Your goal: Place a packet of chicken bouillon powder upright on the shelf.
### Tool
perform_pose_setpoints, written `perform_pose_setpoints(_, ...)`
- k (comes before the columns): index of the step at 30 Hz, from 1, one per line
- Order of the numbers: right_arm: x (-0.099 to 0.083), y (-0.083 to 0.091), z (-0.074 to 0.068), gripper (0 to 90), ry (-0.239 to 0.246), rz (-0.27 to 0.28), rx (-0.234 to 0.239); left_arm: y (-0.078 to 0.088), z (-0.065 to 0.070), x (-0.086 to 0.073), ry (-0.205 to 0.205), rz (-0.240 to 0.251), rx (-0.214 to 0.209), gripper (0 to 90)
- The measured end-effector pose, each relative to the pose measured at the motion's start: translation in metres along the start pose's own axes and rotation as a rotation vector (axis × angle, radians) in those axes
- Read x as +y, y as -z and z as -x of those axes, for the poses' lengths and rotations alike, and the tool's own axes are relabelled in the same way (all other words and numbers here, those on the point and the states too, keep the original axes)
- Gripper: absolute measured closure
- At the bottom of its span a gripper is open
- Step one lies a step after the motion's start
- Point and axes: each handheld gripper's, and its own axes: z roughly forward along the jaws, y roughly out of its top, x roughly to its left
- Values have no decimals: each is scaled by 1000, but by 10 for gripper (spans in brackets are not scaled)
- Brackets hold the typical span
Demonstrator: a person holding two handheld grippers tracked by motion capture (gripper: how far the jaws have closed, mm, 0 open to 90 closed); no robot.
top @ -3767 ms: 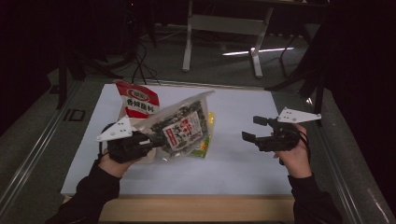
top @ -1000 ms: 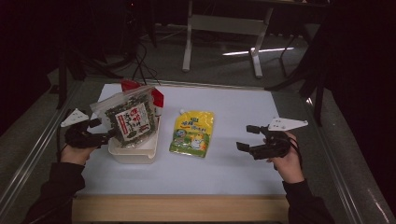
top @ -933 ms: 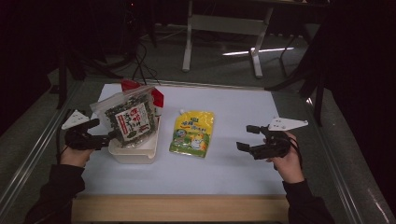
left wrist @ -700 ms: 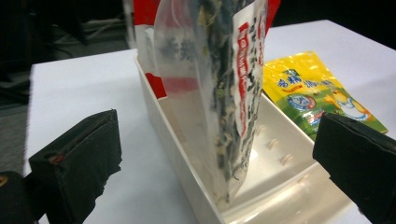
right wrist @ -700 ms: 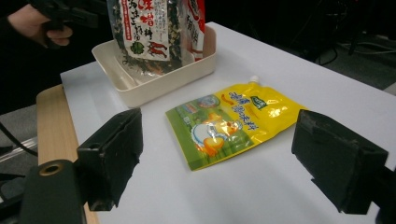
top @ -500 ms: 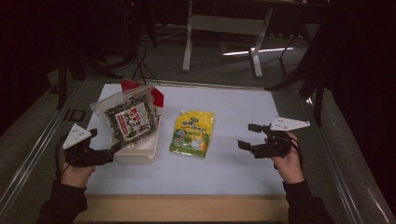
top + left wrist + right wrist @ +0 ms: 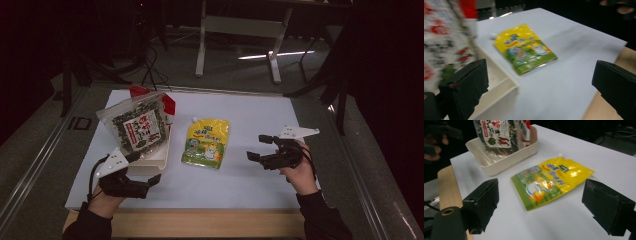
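The white surface (image 7: 250,180) has a wide bare area in the lower middle of the frame, between the two claws, and more bare room at upper right; its near edge meets a wooden strip (image 7: 200,222) at the bottom; the white tray (image 7: 150,159) stands at the left, with the seaweed packet (image 7: 137,125) leaning upright in it; the yellow pouch (image 7: 206,142) lies flat at centre, apart from the tray; the left claw (image 7: 145,180) has drawn back from the packet toward lower left since before, jaws wide apart, holding nothing; the right claw (image 7: 257,150) at right is open too, empty.
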Motion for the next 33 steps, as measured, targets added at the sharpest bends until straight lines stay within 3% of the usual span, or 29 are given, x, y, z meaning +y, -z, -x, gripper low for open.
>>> perform_pose_setpoints(3,1,-8,-1,137,5,-6,12,-8,4,-4,-8,-11,-23,17)
perform_pose_setpoints(4,2,-17,-2,138,11,-9,22,-15,8,-7,-4,-22,-51,18)
perform_pose_setpoints(7,4,-31,-1,160,13,-22,15,-25,13,-12,-11,-37,-83,17)
perform_pose_setpoints(10,7,-46,0,185,13,-28,22,-31,17,-16,-19,-40,-107,17)
perform_pose_setpoints(13,10,-59,1,222,35,-32,1,-35,20,-20,-21,-47,-116,17)
perform_pose_setpoints(18,19,-81,6,340,62,-56,-45,-41,25,-25,-32,-62,-130,18)
perform_pose_setpoints(22,24,-95,14,422,43,-61,-74,-44,28,-27,-34,-71,-141,17)
perform_pose_setpoints(25,30,-115,25,555,32,-95,-87,-46,29,-28,-43,-73,-148,17)
perform_pose_setpoints(28,33,-125,28,591,32,-110,-92,-47,29,-30,-40,-75,-153,17)
perform_pose_setpoints(31,37,-150,35,722,37,-155,-91,-48,30,-31,-40,-81,-160,18)
perform_pose_setpoints(33,38,-163,38,760,44,-174,-108,-48,30,-31,-43,-76,-163,17)
